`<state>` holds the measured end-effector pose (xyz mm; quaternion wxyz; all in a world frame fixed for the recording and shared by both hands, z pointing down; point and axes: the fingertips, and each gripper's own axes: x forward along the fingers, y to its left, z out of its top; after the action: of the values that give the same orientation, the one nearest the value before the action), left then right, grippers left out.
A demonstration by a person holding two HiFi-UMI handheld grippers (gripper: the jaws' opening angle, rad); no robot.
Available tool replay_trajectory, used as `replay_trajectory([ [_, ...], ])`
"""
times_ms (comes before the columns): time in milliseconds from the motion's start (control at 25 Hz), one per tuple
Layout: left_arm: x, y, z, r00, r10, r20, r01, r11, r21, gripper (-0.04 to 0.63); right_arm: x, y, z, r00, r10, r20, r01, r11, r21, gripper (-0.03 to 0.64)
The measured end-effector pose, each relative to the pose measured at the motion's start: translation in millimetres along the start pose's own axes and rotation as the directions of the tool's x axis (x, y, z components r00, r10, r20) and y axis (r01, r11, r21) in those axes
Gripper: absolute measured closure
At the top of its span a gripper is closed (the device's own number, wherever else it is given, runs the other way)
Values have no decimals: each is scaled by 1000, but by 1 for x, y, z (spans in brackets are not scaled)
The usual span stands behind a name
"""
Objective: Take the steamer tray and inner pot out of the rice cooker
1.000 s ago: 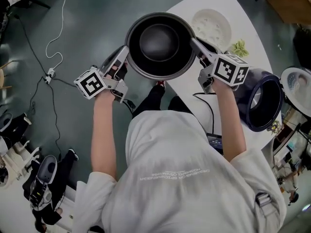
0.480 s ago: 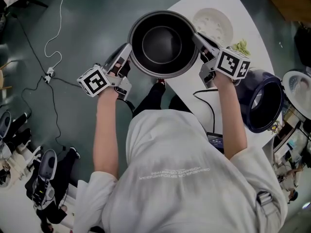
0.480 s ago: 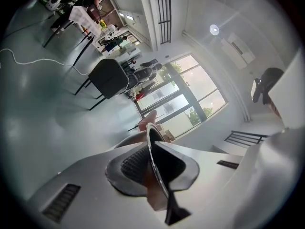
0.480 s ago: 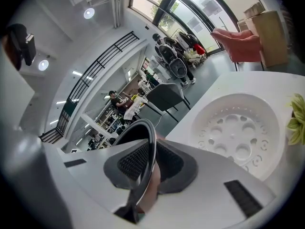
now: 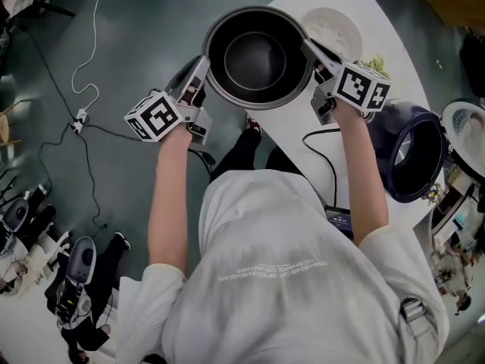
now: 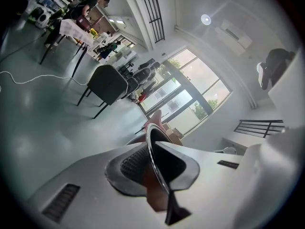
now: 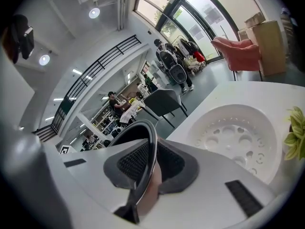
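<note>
The dark round inner pot [image 5: 258,58] hangs level between my two grippers, partly over the left edge of the white table [image 5: 394,74] and partly over the floor. My left gripper [image 5: 199,82] holds its left rim; the jaws are opening, with the thin rim [image 6: 148,130] still between the pads of the left gripper [image 6: 155,162]. On the opposite rim [image 7: 143,128] my right gripper [image 5: 312,55] [image 7: 147,168] stays shut. The white perforated steamer tray [image 5: 333,30] [image 7: 238,137] lies on the table just beyond the pot.
The dark blue rice cooker [image 5: 413,158] stands open at the table's right end, its lid [image 5: 462,131] raised beside it. A black cable [image 5: 318,139] crosses the table near me. A green sprig [image 5: 377,68] lies by the tray. A white cord [image 5: 83,74] trails on the floor.
Both grippers have carried the pot a little farther from me and slightly right, toward the tray. The tray and cooker have not moved.
</note>
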<state>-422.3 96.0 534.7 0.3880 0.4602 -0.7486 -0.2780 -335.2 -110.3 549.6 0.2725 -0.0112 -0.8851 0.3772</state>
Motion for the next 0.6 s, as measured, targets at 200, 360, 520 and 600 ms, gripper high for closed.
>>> replay_trajectory([
  [200,2,-3,3,1000,9,0,-9,1000,30,535,-2,-1,4,997,-47,55,47,999,-13,541],
  [360,2,-5,4,999,30,-13,-29,996,82,529,-13,-3,12,991,-94,95,98,995,-35,521],
  [520,-1,-9,5,998,57,-30,-51,982,181,479,-43,7,25,978,-116,172,132,988,-85,515],
  [600,-4,-12,5,996,81,-40,-68,967,246,448,-63,15,27,973,-107,203,135,982,-130,516],
])
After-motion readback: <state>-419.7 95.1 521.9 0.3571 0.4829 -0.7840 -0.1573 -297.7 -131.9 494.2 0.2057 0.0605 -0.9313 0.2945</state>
